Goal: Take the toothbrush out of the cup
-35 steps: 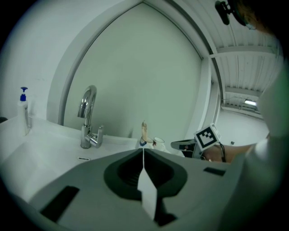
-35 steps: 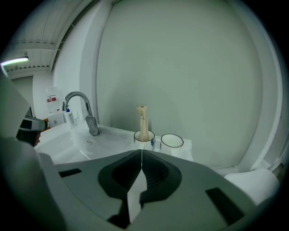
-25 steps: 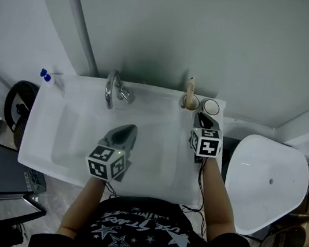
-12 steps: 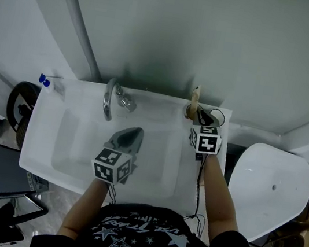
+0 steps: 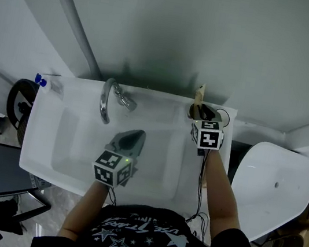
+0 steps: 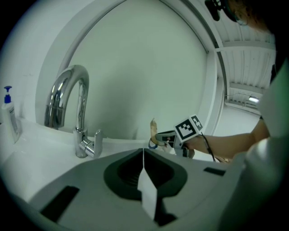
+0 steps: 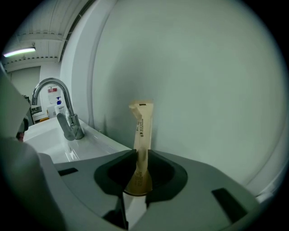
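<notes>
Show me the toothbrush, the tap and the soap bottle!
toothbrush [image 7: 141, 128]: right gripper view, middle of its stick.
tap [image 6: 81, 113]: left gripper view, its upright pipe.
soap bottle [image 6: 11, 121]: left gripper view, its body.

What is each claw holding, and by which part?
The right claw grips the toothbrush by its lower part, with the top end standing upright above it. The left claw is shut on nothing.
</notes>
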A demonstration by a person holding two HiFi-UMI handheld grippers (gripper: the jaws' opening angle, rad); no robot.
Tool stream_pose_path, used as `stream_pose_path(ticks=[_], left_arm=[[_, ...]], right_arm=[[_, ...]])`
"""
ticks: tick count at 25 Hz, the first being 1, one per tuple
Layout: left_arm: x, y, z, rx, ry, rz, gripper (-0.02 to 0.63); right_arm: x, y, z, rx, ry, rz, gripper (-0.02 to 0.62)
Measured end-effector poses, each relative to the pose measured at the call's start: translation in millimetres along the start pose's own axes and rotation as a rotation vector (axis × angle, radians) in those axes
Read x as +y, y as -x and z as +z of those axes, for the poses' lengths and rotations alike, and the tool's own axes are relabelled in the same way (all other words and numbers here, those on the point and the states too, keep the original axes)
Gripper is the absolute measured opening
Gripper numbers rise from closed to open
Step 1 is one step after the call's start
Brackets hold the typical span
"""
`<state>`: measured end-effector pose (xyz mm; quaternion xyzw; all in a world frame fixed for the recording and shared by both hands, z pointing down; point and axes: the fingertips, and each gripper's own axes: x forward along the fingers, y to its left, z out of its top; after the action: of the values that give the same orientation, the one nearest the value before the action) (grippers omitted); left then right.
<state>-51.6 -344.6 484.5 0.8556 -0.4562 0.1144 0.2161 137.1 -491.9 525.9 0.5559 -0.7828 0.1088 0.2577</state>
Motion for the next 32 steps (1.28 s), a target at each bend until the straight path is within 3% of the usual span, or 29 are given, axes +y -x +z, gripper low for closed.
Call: stream_pose_path(ticks=[15, 26, 32], left_arm=[[1, 3, -3, 0.001, 0.009, 0.005, 0.021], [-13, 26, 3, -0.046, -0.006, -0.009, 0.021], [-22, 44, -4, -0.054, -0.006, -0.02, 0.021]], right_arm=[[-5, 10, 13, -0.045, -0.062, -0.009, 0.034], [2, 66, 54, -0.171, -0.04, -0.038, 0.032], [10, 95, 48, -0.177, -0.068, -0.039, 0.032]])
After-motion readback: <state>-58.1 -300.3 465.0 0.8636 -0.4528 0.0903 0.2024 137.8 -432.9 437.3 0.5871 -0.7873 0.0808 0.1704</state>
